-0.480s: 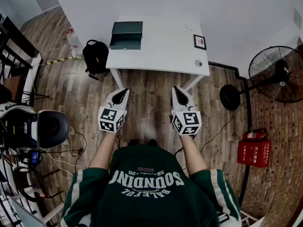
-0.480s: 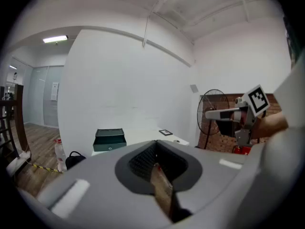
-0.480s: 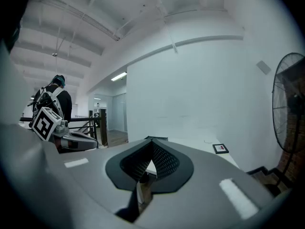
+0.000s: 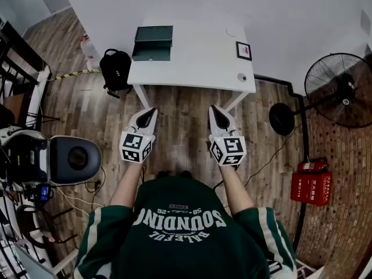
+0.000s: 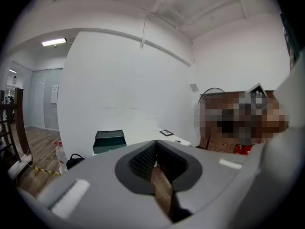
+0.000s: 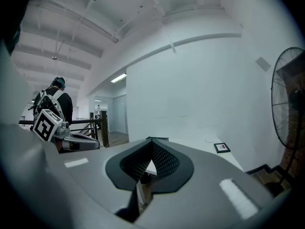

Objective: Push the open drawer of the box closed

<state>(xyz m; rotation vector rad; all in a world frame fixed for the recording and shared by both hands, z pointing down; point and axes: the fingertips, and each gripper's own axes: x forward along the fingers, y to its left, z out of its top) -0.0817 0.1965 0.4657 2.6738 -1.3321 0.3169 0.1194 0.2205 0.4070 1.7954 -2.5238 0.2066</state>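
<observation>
A dark green box stands at the far left corner of the white table, its drawer pulled out toward me. My two grippers hang over the wooden floor, short of the table's near edge and well apart from the box. The left gripper is shut and empty, and so is the right gripper. In the left gripper view the box shows beyond the shut left gripper. The right gripper view has only a sliver of the box above the right gripper.
On the table are a small picture frame and a small round object. A black backpack leans by the table's left leg. A standing fan and a red extinguisher box are at the right. Grey equipment and cables lie left.
Both grippers keep their places. The grey rounded equipment at the left has shifted and now shows a dark round spot. The table sits very slightly higher in the view.
</observation>
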